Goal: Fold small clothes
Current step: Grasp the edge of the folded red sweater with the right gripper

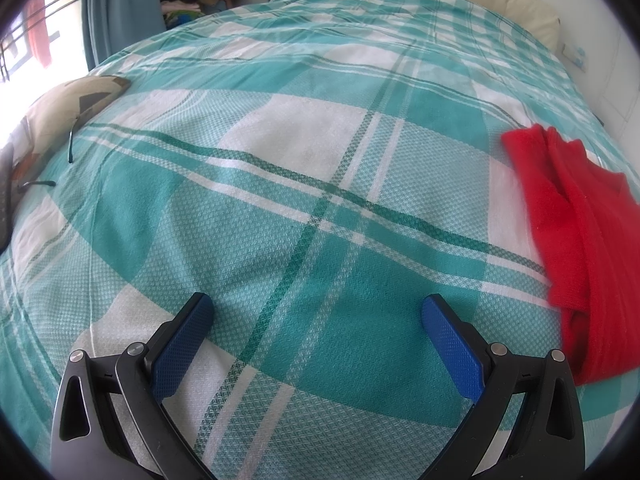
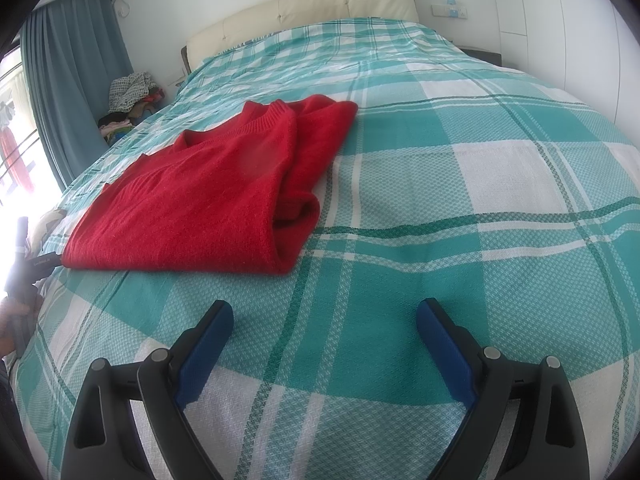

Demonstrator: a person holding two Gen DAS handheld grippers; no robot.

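A red knitted sweater lies folded on the green-and-white plaid bedspread, with its sleeves tucked along its right side and its collar toward the headboard. It also shows at the right edge of the left wrist view. My right gripper is open and empty above the bedspread, just in front and to the right of the sweater. My left gripper is open and empty above the bedspread, to the left of the sweater.
A beige patterned cushion lies at the bed's left edge. A pile of clothes sits beside the bed near the blue curtain. The cream headboard is at the far end.
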